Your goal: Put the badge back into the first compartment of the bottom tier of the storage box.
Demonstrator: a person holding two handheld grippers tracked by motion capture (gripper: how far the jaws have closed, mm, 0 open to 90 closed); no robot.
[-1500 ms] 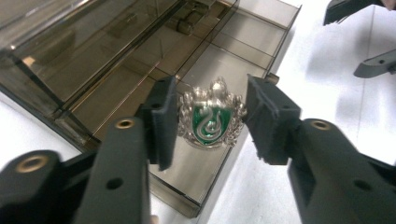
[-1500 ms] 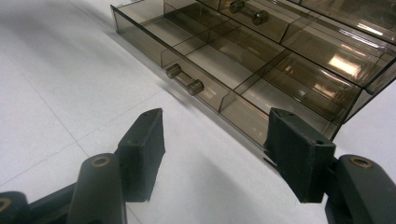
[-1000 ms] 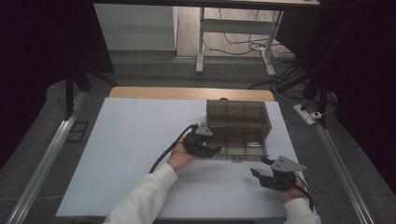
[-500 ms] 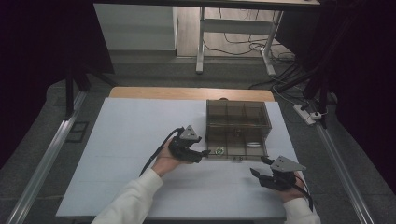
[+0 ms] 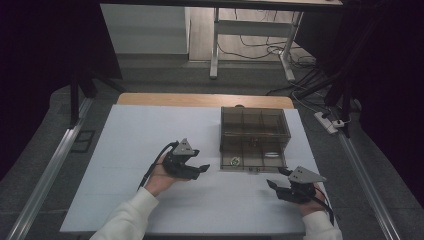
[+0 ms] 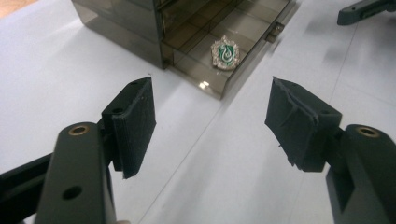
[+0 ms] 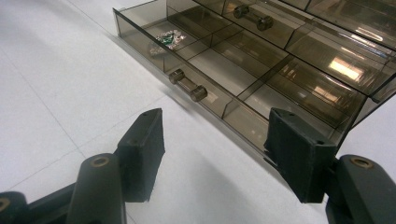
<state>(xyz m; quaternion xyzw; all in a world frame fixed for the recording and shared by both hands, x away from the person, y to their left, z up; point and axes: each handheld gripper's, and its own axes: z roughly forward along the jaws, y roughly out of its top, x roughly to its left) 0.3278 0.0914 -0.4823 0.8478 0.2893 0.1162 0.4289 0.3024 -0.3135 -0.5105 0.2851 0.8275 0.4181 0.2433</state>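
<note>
1. Two hand-held grippers are seen with jaws apart and empty: the left hand-held gripper, whose jaws have just been opening, and the right hand-held gripper.
2. The badge lies in the open drawer on the desk; it could be jolted out if the drawer is pushed shut hard.
3. The drawer's handle could be missed and the cabinet shoved.
</note>
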